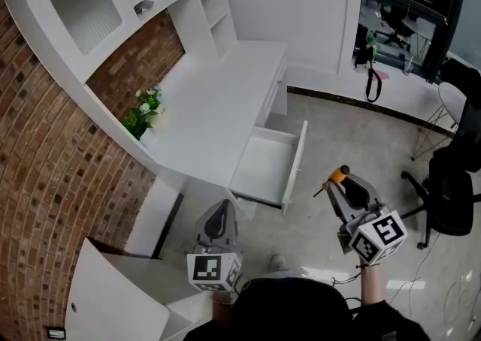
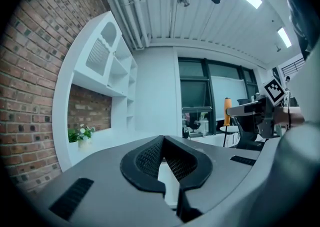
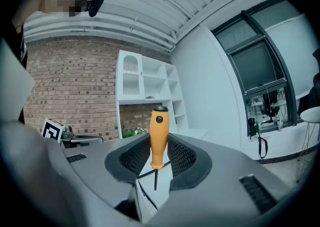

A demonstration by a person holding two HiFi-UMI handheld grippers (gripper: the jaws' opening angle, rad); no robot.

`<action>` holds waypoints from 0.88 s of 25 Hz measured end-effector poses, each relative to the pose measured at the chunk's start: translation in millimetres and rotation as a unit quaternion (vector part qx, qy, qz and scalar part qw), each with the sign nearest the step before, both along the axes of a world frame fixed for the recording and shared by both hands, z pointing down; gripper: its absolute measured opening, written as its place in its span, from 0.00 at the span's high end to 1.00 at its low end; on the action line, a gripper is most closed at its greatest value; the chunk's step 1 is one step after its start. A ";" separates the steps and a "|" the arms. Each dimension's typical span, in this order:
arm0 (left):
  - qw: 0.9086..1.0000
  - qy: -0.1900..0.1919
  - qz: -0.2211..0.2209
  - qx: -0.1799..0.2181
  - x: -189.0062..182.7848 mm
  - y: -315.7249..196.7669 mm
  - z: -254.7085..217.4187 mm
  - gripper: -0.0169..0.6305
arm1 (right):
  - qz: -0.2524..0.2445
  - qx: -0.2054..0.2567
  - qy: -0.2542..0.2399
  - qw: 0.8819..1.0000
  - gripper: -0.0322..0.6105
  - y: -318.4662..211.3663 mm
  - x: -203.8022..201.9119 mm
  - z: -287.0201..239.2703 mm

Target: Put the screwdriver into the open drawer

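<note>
The screwdriver [image 1: 340, 176] has an orange handle and a thin dark shaft. It stands upright between the pads of my right gripper [image 1: 336, 185], which is shut on the handle [image 3: 159, 133], to the right of the drawer. The open drawer [image 1: 263, 167] juts out of the white desk [image 1: 218, 99] and looks empty inside. My left gripper [image 1: 220, 213] hovers just in front of the drawer's near left corner. Its jaws meet at the tips with nothing between them [image 2: 163, 138]. The left gripper view also shows the screwdriver [image 2: 227, 111] off to the right.
A small potted plant [image 1: 143, 114] stands on the desk by the brick wall [image 1: 52, 159]. White shelves [image 1: 210, 1] rise at the desk's far end. A black office chair [image 1: 451, 189] is at the right. A white panel [image 1: 113, 294] lies at the lower left.
</note>
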State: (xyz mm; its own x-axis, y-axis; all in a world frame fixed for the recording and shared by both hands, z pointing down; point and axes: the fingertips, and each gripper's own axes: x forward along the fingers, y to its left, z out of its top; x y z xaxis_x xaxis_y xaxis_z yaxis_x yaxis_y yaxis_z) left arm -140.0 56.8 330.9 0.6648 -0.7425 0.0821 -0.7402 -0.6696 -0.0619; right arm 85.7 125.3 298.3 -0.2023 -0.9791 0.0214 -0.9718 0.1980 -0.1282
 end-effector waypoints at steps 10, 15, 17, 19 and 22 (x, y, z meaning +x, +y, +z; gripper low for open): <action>0.999 0.008 0.024 -0.021 21.5 -41.9 17.5 0.96 | 0.007 -0.020 -0.021 1.000 0.78 -43.2 4.7 18.0; 0.999 0.007 0.028 -0.033 28.0 -51.0 26.9 0.96 | 0.005 -0.029 -0.024 0.999 0.78 -61.4 6.2 23.5; 0.999 0.007 0.027 -0.039 29.5 -54.9 31.9 0.96 | 0.003 -0.035 -0.029 0.999 0.78 -69.3 6.7 27.3; 0.999 0.007 0.025 -0.045 31.8 -58.9 36.8 0.96 | -0.001 -0.042 -0.036 0.998 0.78 -78.2 8.7 32.0; 0.998 0.005 0.018 -0.062 36.9 -67.6 45.9 0.96 | -0.009 -0.057 -0.048 0.997 0.78 -97.0 11.7 42.0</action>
